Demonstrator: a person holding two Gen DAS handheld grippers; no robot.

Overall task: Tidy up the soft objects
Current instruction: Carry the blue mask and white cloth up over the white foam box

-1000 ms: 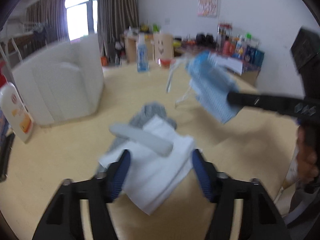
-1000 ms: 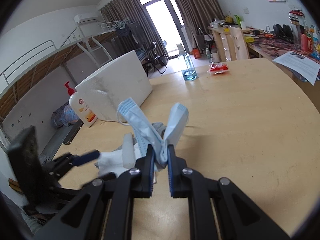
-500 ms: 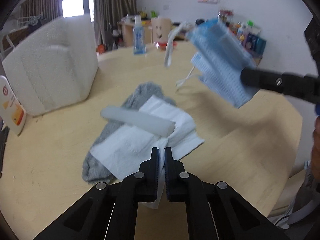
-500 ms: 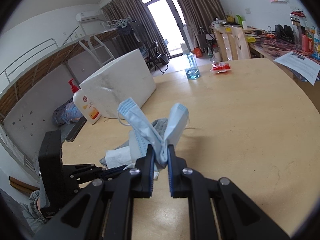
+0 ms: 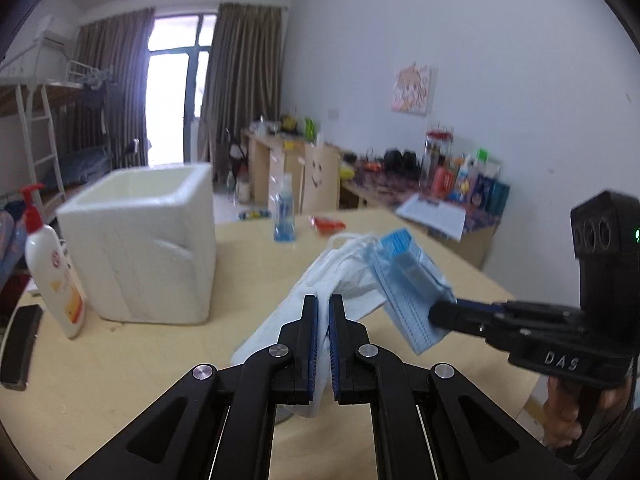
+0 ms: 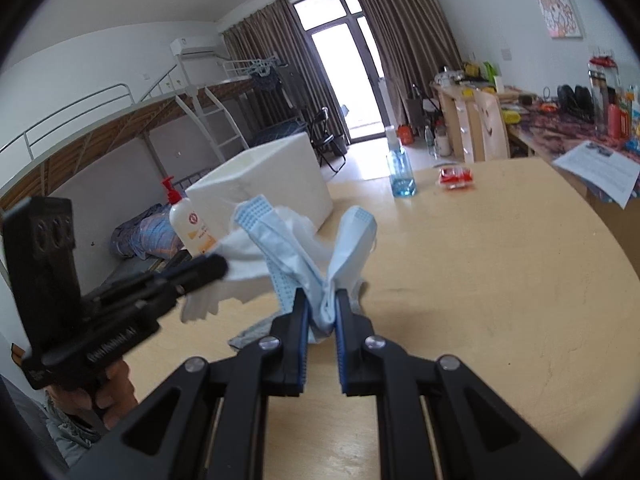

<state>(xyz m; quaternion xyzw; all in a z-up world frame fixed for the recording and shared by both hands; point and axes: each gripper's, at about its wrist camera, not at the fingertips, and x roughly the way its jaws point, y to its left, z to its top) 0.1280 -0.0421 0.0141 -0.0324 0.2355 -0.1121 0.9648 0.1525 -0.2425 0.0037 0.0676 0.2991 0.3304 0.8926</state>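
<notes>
1. A white tissue (image 5: pixel 340 280) is clamped in the left gripper (image 5: pixel 324 308), off the table (image 5: pixel 140 360)
2. A blue mask (image 6: pixel 320 264) is clamped in the right gripper (image 6: pixel 320 308)
3. Neither is yet in the foam box (image 5: pixel 140 240); a grey cloth (image 6: pixel 252 330) is left lying

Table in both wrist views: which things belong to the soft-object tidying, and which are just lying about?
Part of the job:
- white paper tissue, clamped in the left gripper
- blue pleated face mask, clamped in the right gripper
- open white foam box, probably the container
- grey cloth on the table

Lying about:
- white pump lotion bottle
- clear blue-liquid bottle
- red packet
</notes>
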